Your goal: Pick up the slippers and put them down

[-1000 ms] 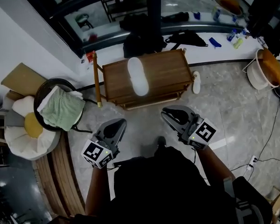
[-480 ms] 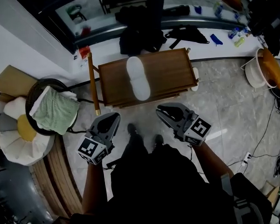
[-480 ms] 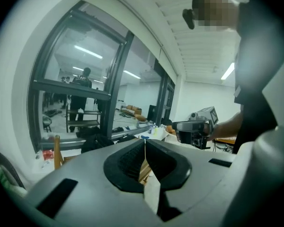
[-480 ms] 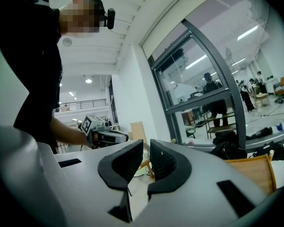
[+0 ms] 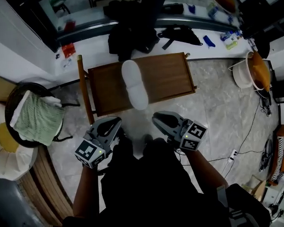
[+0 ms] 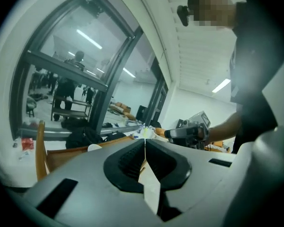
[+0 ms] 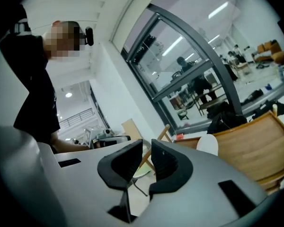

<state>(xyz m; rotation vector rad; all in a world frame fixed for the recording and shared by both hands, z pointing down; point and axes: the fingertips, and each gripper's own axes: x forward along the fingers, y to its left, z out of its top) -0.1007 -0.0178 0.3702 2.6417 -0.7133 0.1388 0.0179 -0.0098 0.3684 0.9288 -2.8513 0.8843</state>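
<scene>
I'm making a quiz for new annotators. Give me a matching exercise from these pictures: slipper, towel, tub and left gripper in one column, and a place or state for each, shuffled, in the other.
Things:
1. slipper
2. towel
3. tub
4. left gripper

Places or states:
A. green, draped on the round black chair
B. jaws shut, nothing between them
C. white, lying on the wooden table
D. far right, with something orange in it

Pairs: 1-C, 2-A, 3-D, 4-B
</scene>
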